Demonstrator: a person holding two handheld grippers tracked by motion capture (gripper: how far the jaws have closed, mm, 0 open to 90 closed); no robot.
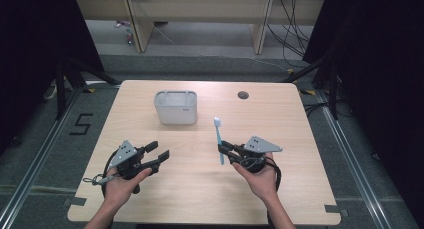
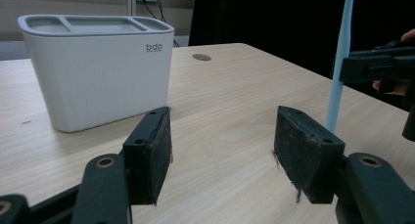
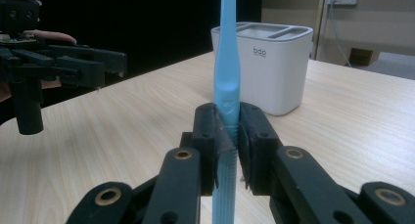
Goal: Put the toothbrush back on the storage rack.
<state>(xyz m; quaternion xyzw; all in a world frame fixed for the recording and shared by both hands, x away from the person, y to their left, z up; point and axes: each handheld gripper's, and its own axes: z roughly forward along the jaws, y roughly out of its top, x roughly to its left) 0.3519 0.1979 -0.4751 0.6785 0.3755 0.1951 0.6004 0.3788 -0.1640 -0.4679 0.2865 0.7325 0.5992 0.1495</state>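
Right claw (image 3: pixel 227 136) clamps the blue toothbrush (image 3: pixel 228 62) upright — carry it over the white holder (image 3: pixel 264 67) ahead, then lower straight into a slot; left claw (image 2: pixel 222 155) hangs released.

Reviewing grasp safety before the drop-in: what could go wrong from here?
1. The right gripper pinches the light-blue plastic toothbrush low on its handle, so the long upper part could pivot or slip.
2. The white plastic holder has narrow top slots; a tilted brush may catch the rim.
3. The holder stands free on the wooden table; a push could shift it. The left gripper is open, not steadying it.
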